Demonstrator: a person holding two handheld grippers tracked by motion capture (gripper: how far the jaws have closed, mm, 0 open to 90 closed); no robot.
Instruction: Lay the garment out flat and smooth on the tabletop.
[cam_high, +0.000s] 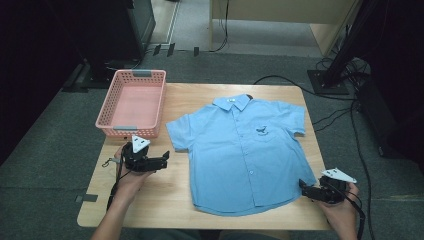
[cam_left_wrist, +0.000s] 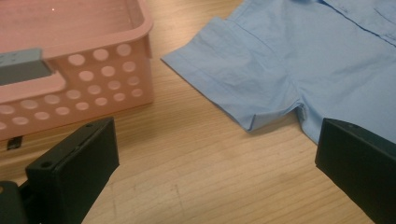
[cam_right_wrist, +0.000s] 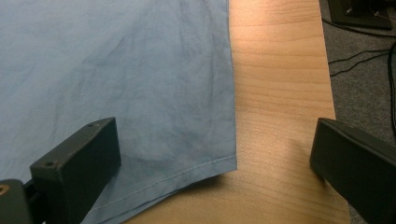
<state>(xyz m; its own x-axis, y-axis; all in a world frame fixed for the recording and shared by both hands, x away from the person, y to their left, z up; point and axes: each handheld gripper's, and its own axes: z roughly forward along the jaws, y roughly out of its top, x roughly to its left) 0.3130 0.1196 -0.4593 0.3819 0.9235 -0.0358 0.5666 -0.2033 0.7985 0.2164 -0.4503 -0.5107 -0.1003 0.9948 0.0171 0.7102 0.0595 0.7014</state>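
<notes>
High view. A blue shirt (cam_high: 245, 152) lies spread flat, buttoned, collar away from the person, on a wooden table (cam_high: 150, 200). A pink basket (cam_high: 133, 102) sits off the shirt's sleeve, at the table's far corner on the person's left. The left gripper (cam_high: 165, 159) is over bare wood between the basket and the shirt's side seam, pointed at the shirt. The right gripper (cam_high: 303, 187) is at the shirt's opposite bottom corner, just beside the hem. Neither has hold of anything.

Left gripper view. Jaws stand wide apart with nothing between them but table (cam_left_wrist: 196, 177). The shirt's sleeve (cam_left_wrist: 233, 74) and armpit lie ahead; the basket (cam_left_wrist: 88, 70) is to the other side, close to the sleeve but not touching it. Judgement: the step is a first fold. To do it well, go for the sleeve edge or the side seam below the armpit and take a shallow bite of both layers, keeping clear of the basket wall.

Right gripper view. Jaws wide apart, empty, straddling the shirt's bottom corner (cam_right_wrist: 219, 161); one jaw is over cloth, the other over wood. Judgement: slide the lower jaw under the hem at the corner, close on both layers, then lift with the left in step so the cloth stays flat.
</notes>
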